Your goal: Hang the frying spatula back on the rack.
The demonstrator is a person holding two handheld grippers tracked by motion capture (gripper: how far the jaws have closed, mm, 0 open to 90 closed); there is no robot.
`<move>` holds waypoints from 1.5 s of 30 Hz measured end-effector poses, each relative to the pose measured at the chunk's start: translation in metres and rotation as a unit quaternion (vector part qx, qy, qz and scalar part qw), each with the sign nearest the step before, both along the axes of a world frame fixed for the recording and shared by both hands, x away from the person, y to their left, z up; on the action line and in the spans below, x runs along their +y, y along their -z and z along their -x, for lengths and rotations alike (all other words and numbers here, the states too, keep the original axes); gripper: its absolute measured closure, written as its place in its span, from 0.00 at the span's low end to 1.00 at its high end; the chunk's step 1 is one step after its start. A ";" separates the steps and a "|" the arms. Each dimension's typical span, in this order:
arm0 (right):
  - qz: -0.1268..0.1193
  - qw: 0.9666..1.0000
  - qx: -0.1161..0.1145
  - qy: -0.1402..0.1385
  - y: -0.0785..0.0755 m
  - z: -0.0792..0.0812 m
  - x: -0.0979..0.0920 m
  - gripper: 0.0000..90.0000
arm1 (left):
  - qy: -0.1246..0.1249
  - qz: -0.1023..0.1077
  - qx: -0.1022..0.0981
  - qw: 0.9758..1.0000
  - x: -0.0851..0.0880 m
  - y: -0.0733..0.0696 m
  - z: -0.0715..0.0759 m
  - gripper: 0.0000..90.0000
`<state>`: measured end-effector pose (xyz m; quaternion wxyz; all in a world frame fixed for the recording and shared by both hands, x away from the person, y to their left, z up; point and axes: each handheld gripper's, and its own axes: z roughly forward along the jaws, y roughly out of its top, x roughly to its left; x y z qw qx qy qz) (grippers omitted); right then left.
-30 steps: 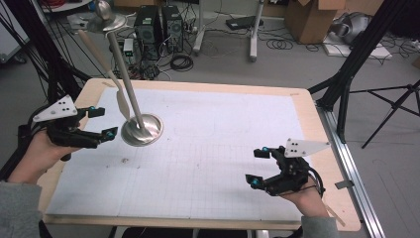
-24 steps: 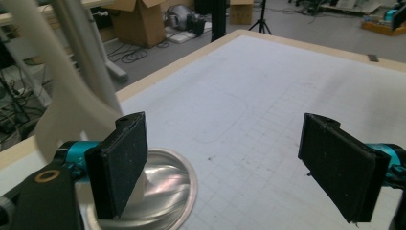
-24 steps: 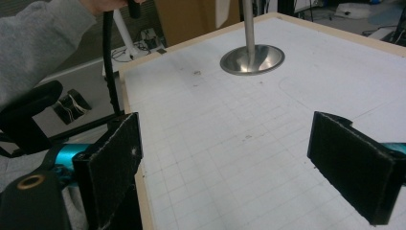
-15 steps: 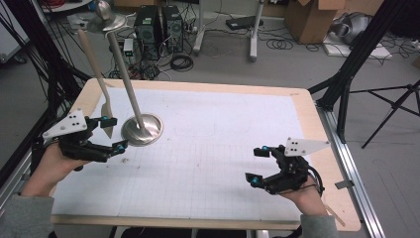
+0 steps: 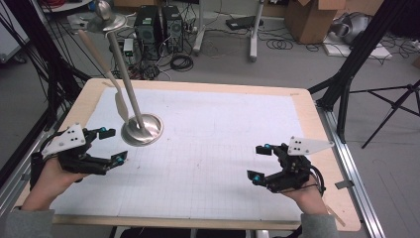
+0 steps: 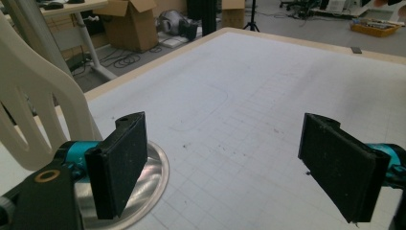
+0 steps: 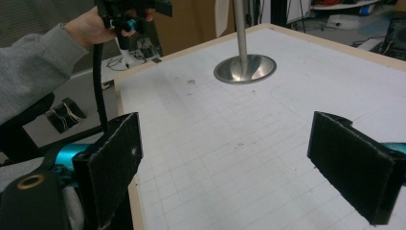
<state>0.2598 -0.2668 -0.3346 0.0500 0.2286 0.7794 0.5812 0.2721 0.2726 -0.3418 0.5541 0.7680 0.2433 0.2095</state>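
Two grippers, both holding nothing. From the high view, the left gripper (image 5: 110, 145) sits just beside the round shiny metal base (image 5: 142, 130) of a tall stand, jaws spread, not touching it. A slim metal pole (image 5: 125, 81) rises from that base, with a cream plastic slotted spatula (image 5: 101, 68) hanging by it from the small dish-like top (image 5: 102, 20); I can't tell how it's hooked on. The right gripper (image 5: 258, 162) rests well apart near the table's (image 5: 208, 88) right edge, also spread.

Left gripper view: the metal base (image 6: 153, 165) is partly behind one pad, the spatula's blade (image 6: 33, 91) close by.

Right gripper view: the base (image 7: 245, 68) is far off across the white grid mat (image 7: 230, 143).

Looks like the reach-in step; next the left claw needs to lift toward the spatula and close on it.
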 end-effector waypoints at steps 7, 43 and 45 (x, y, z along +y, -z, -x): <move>-0.005 1.000 -0.003 0.010 0.002 0.001 -0.003 0.12 | -0.009 0.006 0.003 1.000 0.010 0.004 0.003 0.20; -0.028 0.991 -0.032 0.124 0.034 0.000 -0.037 0.12 | -0.102 0.017 0.039 0.994 0.070 0.045 0.002 0.19; -0.031 0.990 -0.030 0.136 0.037 0.000 -0.041 0.12 | -0.109 0.021 0.041 0.993 0.073 0.047 0.002 0.19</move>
